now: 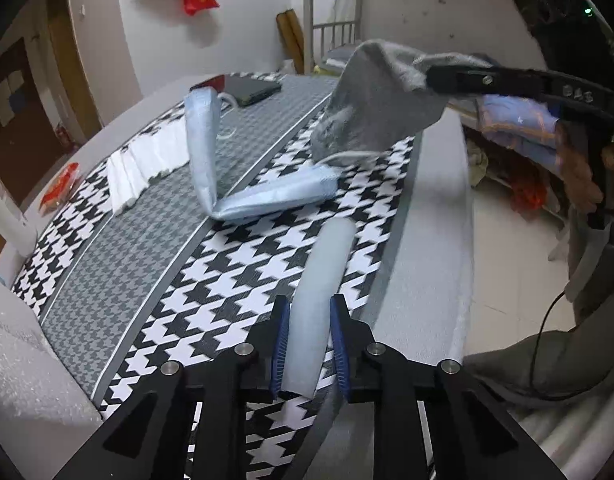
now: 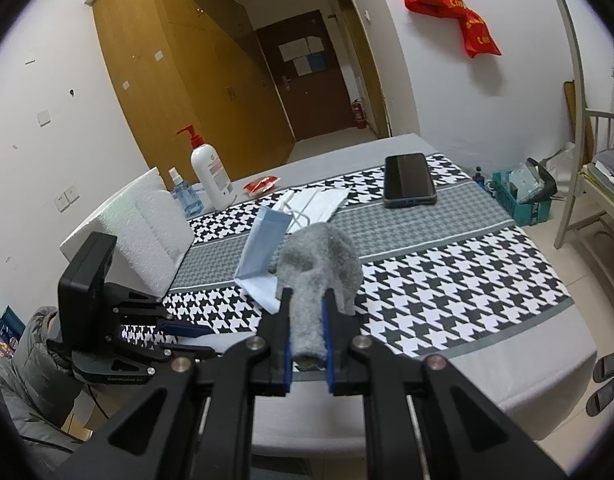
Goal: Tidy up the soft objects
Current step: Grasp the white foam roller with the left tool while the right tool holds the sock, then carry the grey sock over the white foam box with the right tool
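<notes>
A grey fuzzy sock (image 2: 319,256) hangs above the houndstooth tablecloth (image 2: 447,280), with my right gripper (image 2: 307,296) shut on its cuff. In the left wrist view the same sock (image 1: 371,100) dangles from the right gripper (image 1: 439,76) at the upper right. A light-blue face mask (image 1: 235,184) lies bent in a V under it, one half standing up; it is also behind the sock in the right wrist view (image 2: 267,240). My left gripper (image 1: 309,304) sits low over the cloth, its blue pads pressed on both sides of a pale folded mask (image 1: 323,280). The left gripper (image 2: 213,342) appears at the left of the right wrist view.
A stack of white masks (image 2: 319,202) and a dark phone (image 2: 409,180) lie at the far side. A pump bottle (image 2: 211,176), spray bottle (image 2: 183,196) and white foam board (image 2: 147,232) stand at the left. Slippers (image 2: 607,380) sit on the floor by the table edge.
</notes>
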The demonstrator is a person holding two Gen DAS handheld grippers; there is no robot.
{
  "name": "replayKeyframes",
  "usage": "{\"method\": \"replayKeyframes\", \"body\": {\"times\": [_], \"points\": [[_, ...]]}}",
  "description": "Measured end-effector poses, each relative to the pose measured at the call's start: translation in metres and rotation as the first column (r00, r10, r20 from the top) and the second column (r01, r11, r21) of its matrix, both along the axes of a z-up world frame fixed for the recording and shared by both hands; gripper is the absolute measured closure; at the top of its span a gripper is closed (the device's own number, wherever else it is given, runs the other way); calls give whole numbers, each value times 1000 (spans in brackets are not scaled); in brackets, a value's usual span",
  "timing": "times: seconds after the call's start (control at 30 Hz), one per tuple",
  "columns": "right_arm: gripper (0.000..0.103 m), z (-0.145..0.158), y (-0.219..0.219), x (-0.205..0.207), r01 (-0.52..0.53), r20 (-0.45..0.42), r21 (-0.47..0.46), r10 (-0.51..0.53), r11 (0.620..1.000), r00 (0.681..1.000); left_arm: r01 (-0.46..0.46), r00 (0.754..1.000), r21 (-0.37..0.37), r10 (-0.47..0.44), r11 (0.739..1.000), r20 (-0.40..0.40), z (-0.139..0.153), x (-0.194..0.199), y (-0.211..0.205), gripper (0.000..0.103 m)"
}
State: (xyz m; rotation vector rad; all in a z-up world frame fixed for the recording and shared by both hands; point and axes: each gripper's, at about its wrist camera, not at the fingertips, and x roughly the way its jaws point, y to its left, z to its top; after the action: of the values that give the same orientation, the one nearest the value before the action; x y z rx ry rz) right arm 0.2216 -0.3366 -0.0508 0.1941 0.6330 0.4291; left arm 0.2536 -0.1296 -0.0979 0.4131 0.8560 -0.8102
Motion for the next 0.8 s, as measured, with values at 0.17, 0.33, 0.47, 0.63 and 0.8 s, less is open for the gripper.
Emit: {"method": "replayKeyframes", "body": {"times": [0.17,0.33,0.47,0.63,0.8], "points": [[88,2,1,-1,4,5,-2,-4,1000,1000,-41,996,-31,43,999,74,13,-10,0,81],[88,4,2,-4,2,14,-3,-2,1000,1000,-90,986,-93,102,992,131,30,-21,5,81],[88,6,5,-4,-5,20,-4,5,1000,1000,-146,970,-148,171,978,172,44,-30,11,81],[88,12,10,-4,-21,34,-7,21,1000,999,-185,957,-182,219,966,190,56,-36,15,81],[88,18,16,-5,-38,56,-5,39,999,998,-238,934,-222,286,945,215,67,-43,19,81]]}}
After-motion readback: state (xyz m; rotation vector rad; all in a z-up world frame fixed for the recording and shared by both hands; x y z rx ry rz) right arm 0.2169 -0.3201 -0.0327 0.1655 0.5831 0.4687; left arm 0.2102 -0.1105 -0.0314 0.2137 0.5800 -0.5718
